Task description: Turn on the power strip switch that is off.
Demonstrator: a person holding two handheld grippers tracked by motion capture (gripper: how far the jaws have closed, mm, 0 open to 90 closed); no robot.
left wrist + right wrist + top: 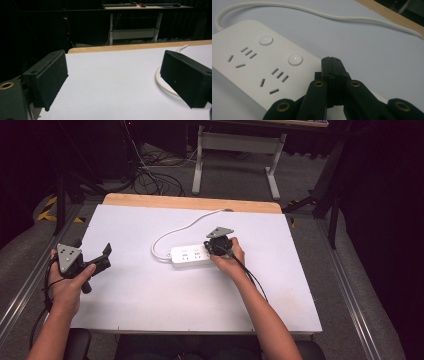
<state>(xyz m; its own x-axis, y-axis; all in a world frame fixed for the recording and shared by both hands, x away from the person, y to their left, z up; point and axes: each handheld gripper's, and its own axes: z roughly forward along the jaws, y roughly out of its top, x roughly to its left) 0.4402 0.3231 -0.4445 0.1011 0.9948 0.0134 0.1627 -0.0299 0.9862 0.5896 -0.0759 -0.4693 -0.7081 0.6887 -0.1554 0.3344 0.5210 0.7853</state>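
Closed right tool [332, 65] poised over power strip [191, 256] mid-worktop [150, 300], left tool [98, 260] wide and idle at the left edge; risks sliding off a button [295, 59] and shoving the strip aside.

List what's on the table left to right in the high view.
Left claw → loop of white cable → power strip → right claw, shut over the strip's right end.
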